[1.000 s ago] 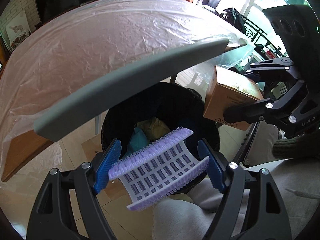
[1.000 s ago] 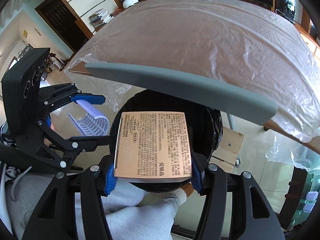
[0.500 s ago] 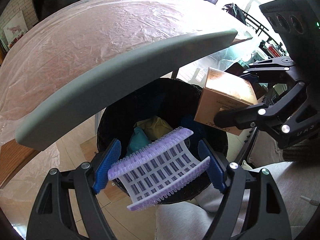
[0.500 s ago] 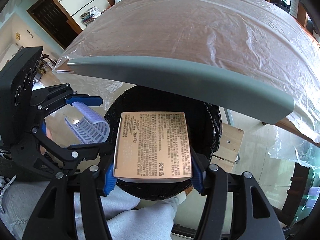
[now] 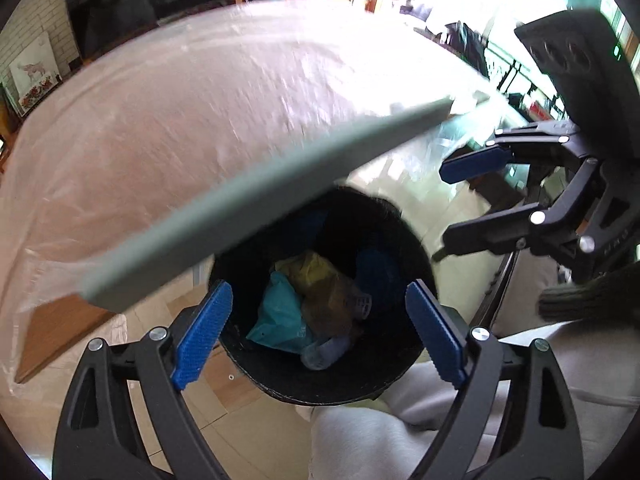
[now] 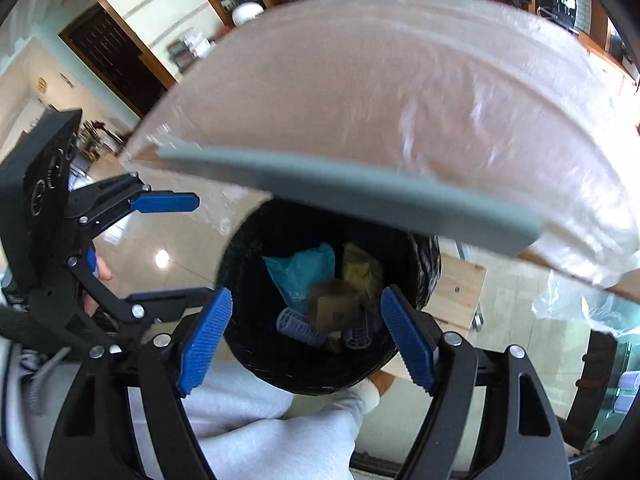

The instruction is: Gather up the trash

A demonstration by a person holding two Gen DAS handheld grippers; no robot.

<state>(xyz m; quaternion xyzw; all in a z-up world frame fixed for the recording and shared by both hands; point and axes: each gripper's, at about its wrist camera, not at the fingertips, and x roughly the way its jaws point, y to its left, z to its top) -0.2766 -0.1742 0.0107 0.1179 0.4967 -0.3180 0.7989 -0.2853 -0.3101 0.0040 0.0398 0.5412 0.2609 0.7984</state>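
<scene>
Right wrist view alone shows me the lilac ribbed rollers (image 6: 298,326) in the round black bin (image 6: 240,264) below my claws. Left gripper (image 5: 320,334) and right gripper (image 6: 306,338) gape apart, empty; the bin's far rim hides behind the grey table edge (image 6: 340,190).

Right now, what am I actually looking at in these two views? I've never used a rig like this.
These are two hand-held grippers, each with a fisheye camera looking forward along its blue fingers. The left gripper fills the bottom of its own view, with the right gripper off to the side; the other view shows the reverse. Both are open and hold nothing. Below them stands a black trash bin containing a teal bag, a brown box and purple ribbed pieces. Above is a plastic-covered table. The pale grey at the bottom is the person's legs.
</scene>
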